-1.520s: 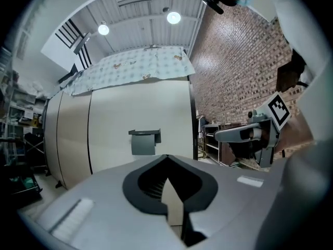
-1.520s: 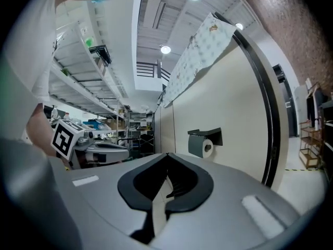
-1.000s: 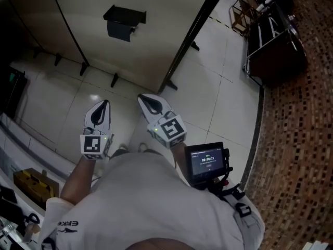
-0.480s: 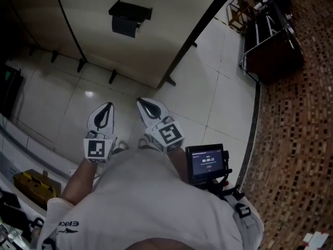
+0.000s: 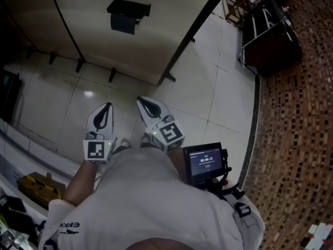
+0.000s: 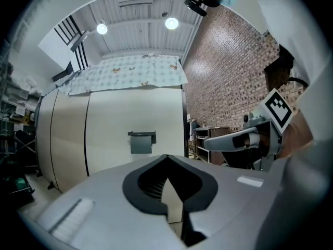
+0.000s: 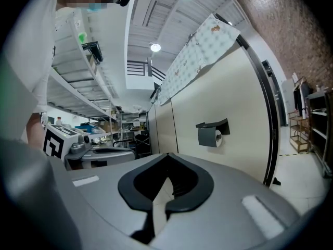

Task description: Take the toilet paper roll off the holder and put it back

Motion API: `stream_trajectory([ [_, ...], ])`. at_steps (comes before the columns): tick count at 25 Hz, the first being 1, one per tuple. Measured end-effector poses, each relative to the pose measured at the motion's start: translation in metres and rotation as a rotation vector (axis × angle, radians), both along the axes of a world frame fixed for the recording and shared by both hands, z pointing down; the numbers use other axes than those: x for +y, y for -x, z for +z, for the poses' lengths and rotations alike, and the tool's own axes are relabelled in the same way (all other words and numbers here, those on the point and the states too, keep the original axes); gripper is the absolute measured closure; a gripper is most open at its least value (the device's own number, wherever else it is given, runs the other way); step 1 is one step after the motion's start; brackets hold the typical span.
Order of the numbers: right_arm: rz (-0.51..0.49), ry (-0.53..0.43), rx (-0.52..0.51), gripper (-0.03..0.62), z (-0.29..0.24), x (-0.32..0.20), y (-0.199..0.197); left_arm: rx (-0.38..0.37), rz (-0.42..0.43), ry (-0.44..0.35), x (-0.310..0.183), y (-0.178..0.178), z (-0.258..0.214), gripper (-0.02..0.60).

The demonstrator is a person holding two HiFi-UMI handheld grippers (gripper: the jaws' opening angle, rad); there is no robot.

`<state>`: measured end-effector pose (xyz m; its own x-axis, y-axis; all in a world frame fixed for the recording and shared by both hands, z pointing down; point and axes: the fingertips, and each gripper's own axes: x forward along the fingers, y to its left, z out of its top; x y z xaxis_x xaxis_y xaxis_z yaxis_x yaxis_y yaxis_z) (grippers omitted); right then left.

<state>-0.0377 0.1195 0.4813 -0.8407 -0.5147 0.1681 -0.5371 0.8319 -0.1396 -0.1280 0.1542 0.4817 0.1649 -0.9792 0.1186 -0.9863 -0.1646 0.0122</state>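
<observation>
- Grey toilet paper roll sits on its black holder on the cream partition wall, well ahead of my fingers and above their tips.
- My left gripper has its fingers pressed together on nothing.
- My right gripper is likewise closed and empty, just beside the left.

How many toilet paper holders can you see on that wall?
1. The toilet paper holder is mounted on the cream partition wall, with a toilet paper roll in it. More could be hidden out of frame.
</observation>
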Motion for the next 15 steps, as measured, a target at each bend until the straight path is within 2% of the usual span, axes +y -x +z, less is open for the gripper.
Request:
stream_trajectory([
  [8,-0.001,-0.002,-0.005,0.585,-0.0027,0.0049,0.0039,-0.005,0.020,-0.026,-0.0001,0.0016,-0.0021,0.580],
  [15,-0.007,-0.007,-0.001,0.585,-0.0007,0.0055,0.0034,-0.006,0.021,0.008,0.0028,-0.0003,0.0038,0.580],
])
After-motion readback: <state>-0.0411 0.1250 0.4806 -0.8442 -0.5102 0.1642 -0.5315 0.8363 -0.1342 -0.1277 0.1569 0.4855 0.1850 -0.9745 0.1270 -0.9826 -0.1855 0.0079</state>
